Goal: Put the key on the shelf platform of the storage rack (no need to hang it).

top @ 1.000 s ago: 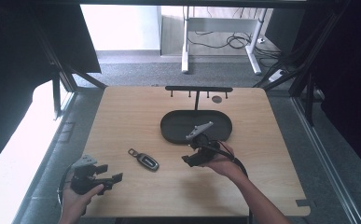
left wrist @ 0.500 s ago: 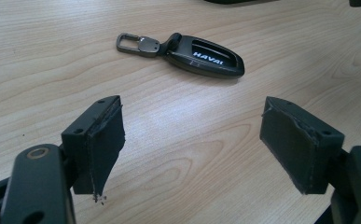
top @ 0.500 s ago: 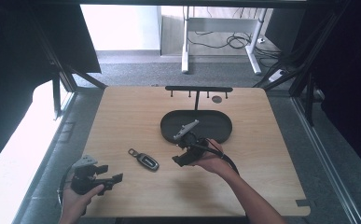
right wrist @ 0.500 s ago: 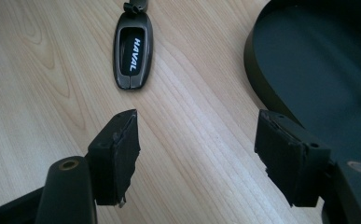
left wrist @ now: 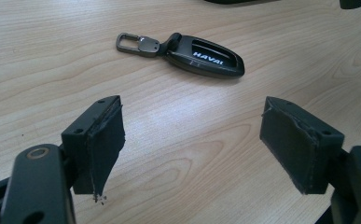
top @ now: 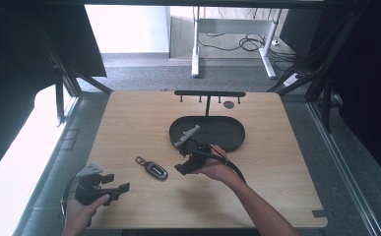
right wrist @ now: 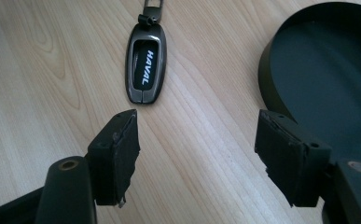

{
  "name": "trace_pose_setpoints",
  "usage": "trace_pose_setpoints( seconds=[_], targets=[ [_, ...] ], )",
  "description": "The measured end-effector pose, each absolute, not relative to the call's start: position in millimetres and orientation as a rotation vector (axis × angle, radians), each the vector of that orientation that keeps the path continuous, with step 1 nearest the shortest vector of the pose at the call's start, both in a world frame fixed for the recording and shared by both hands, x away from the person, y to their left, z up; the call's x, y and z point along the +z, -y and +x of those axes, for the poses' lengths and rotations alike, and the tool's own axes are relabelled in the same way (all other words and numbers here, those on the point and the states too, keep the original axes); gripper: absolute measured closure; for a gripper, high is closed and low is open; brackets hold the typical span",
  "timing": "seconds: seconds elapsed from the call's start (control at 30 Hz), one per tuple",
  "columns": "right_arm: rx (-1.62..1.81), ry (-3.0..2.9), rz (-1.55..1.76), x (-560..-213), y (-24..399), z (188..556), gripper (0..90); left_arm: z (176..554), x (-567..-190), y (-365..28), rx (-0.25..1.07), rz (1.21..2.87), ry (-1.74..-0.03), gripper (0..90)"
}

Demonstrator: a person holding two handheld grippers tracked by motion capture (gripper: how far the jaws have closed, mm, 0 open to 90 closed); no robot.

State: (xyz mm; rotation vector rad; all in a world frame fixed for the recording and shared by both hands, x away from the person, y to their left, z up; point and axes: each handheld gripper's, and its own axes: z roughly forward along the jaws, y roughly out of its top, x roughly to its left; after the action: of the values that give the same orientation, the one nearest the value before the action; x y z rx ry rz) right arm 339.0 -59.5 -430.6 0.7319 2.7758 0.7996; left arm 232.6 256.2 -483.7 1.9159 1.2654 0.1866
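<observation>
My right gripper hung with its jaws spread and empty, just short of the key fob, which lay flat on the table beside the tray. To take it well, I judged I should come forward until the pads straddled its narrow sides, stay low, and close squarely so it would not skid. My left gripper waited apart, jaws also spread.

Table: light wood, wavy grain pattern. Key fob: dark glossy grey, black panel, "HAVAL" lettered in white; clip is seen as dull silver metal. Oval tray: matte black. Gripper pads: black, edges frayed.
</observation>
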Motion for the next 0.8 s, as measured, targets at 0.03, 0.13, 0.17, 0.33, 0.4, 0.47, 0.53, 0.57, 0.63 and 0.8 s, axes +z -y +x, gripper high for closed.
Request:
trace_pose_setpoints(
  seconds=[0.03,0.13,0.17,0.33,0.4,0.47,0.53,0.57,0.63,0.8],
  targets=[
    [0.8,-2.776,0.732,-430.6,59.5,339.0,30.9,232.6,-483.9,-256.1,0.188,1.915,-1.266,22.0],
    [0.795,-2.785,0.719,-430.5,52.0,340.1,30.8,232.6,-483.8,-256.3,0.187,1.916,-1.265,22.0],
    [0.796,-2.786,0.709,-430.8,50.3,340.6,30.7,232.6,-483.7,-256.6,0.187,1.915,-1.265,22.0],
    [0.785,-2.797,0.703,-432.3,42.7,341.5,30.7,232.5,-483.4,-257.6,0.188,1.915,-1.267,22.0],
    [0.787,-2.801,0.699,-433.0,40.4,341.7,30.6,232.4,-483.2,-257.8,0.189,1.915,-1.267,22.1],
    [0.789,-2.807,0.692,-434.3,35.8,342.7,30.4,232.5,-483.3,-257.9,0.19,1.914,-1.268,22.1],
    [0.791,-2.808,0.702,-434.6,34.6,342.6,30.4,232.4,-483.3,-257.9,0.19,1.915,-1.267,22.0],
    [0.793,-2.811,0.699,-435.2,33.3,343.0,30.4,232.4,-483.3,-257.9,0.19,1.915,-1.267,22.1],
    [0.783,-2.823,0.7,-437.4,29.2,343.6,30.4,232.4,-483.2,-257.9,0.19,1.914,-1.267,22.1],
    [0.772,-2.83,0.704,-439.9,25.9,344.3,30.4,231.1,-481.6,-256.9,0.193,1.914,-1.26,22.0]
  ],
)
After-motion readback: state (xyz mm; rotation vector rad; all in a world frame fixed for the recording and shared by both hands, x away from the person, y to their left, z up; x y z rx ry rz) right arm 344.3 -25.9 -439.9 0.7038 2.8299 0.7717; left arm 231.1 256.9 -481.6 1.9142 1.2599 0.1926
